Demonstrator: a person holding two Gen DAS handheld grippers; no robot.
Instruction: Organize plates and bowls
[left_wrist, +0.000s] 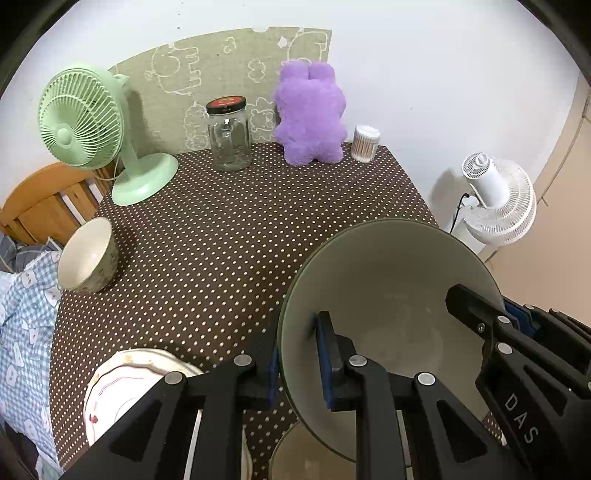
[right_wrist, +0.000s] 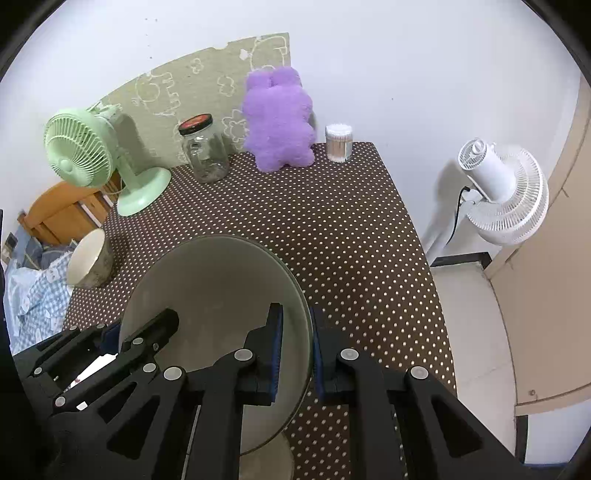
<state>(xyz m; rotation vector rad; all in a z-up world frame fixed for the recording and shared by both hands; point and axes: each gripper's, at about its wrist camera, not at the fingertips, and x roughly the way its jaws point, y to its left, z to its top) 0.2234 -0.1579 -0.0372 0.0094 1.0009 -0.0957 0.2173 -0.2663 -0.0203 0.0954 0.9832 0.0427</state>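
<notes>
A large grey-green bowl (left_wrist: 388, 295) is held up above the polka-dot table, gripped on both rims. My left gripper (left_wrist: 299, 362) is shut on its left rim, one finger inside and one outside. My right gripper (right_wrist: 297, 350) is shut on its right rim; the same bowl (right_wrist: 218, 291) fills the right wrist view. Another grey dish (left_wrist: 306, 458) lies directly under the held bowl at the near edge. A white plate with red markings (left_wrist: 118, 387) lies near left. A small patterned bowl (left_wrist: 88, 254) lies tilted at the table's left edge.
At the back of the table (left_wrist: 240, 229) stand a green desk fan (left_wrist: 85, 122), a glass jar with a black lid (left_wrist: 229, 136), a purple plush toy (left_wrist: 310, 114) and a tub of cotton swabs (left_wrist: 365, 142). A white fan (left_wrist: 495, 199) stands on the floor right.
</notes>
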